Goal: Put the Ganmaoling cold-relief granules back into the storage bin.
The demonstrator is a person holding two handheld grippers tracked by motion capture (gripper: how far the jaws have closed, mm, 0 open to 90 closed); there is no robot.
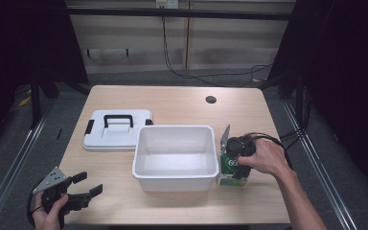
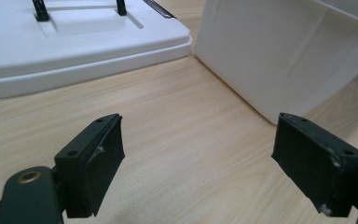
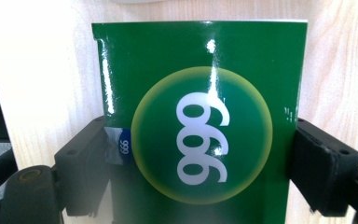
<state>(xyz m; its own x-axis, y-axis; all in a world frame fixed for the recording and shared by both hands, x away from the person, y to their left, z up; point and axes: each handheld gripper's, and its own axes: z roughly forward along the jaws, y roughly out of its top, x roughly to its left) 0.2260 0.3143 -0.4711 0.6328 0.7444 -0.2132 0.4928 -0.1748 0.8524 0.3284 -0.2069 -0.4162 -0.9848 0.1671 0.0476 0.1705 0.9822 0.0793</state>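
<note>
Upright on the bench (image 1: 172, 103) just right of the white tub (image 1: 176, 156), the green carton (image 3: 200, 121) is pinched on both sides by the right gripper (image 1: 237, 158), probably ready for lifting. Meanwhile the left gripper (image 1: 79, 189) waits spread and empty near the detached lid (image 1: 117, 129).

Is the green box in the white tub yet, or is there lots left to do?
Not yet. Done: the lid is off and lies flat beside the white tub, which looks empty. In hand: the right gripper has its jaws on both sides of the green box, which sits on the table right of the tub. The left gripper waits open. Probably left: lifting the box in, maybe closing the lid.
</note>
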